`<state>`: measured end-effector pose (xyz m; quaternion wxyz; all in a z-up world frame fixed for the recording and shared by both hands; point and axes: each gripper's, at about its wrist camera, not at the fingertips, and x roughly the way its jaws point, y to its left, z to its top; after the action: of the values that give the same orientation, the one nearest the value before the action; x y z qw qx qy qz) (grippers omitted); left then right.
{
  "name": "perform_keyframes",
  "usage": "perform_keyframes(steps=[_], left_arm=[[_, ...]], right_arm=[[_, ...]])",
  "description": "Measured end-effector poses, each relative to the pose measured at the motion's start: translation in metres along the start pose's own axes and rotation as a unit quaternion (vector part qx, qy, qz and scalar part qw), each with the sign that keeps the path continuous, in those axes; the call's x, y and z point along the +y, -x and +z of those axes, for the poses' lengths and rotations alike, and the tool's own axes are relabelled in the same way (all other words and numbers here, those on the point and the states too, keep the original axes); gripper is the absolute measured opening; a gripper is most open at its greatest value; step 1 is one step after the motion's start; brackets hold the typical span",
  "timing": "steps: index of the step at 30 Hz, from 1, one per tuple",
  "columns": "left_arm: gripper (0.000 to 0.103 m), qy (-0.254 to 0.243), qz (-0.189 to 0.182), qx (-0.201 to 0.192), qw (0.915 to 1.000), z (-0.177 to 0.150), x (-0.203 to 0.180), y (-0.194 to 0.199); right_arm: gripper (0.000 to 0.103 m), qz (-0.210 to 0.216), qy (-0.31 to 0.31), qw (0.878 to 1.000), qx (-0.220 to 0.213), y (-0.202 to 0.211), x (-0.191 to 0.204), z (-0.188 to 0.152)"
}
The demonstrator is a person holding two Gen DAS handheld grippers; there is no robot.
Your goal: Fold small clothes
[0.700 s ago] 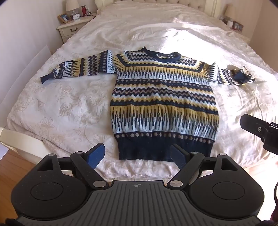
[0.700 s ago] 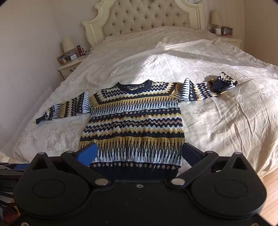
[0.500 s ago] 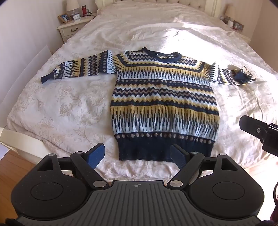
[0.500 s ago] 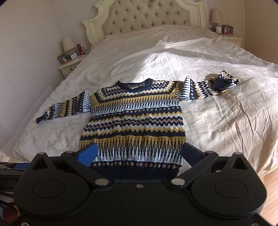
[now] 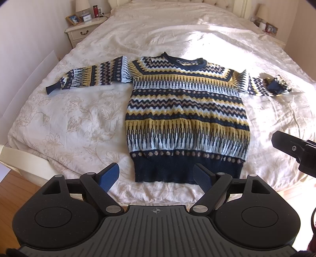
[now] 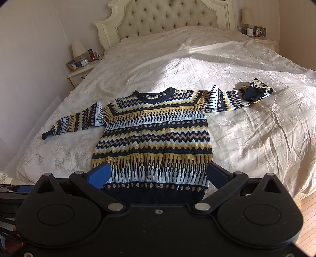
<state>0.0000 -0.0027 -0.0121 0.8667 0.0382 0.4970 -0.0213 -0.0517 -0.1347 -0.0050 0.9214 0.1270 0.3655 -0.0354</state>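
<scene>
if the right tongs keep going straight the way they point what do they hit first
Probably the sweater: its dark hem lies between the open right tongs. Depth is unclear, but nothing else shows in between.

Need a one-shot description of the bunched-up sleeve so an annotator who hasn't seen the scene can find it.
Start at the bed with the cream floral cover, where a navy, yellow and white patterned sweater lies flat, neck towards the headboard. Follow the sleeve on the sunlit side outward. That sleeve ends doubled back in a lump showing its navy cuff, while the opposite sleeve lies straight.
</scene>
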Motion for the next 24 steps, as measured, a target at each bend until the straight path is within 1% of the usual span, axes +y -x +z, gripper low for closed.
perform_keyframes(steps=[9,10,17,24], left_arm=[[0.082,0.000,0.000,0.001,1.0000,0.000,0.000,0.000],[0.082,0.000,-0.001,0.001,1.0000,-0.002,0.001,-0.006],[0.082,0.000,0.000,0.003,1.0000,-0.002,0.001,-0.007],[0.082,0.002,0.003,0.007,1.0000,-0.006,0.004,-0.017]], right_arm=[[0.102,0.006,-0.003,1.000,0.005,-0.004,0.003,-0.002],[0.102,0.006,-0.004,1.000,0.006,-0.005,0.003,-0.003],[0.102,0.010,-0.010,1.000,0.010,-0.007,-0.002,0.001],[0.102,0.016,-0.013,1.000,0.018,-0.012,-0.005,0.003]])
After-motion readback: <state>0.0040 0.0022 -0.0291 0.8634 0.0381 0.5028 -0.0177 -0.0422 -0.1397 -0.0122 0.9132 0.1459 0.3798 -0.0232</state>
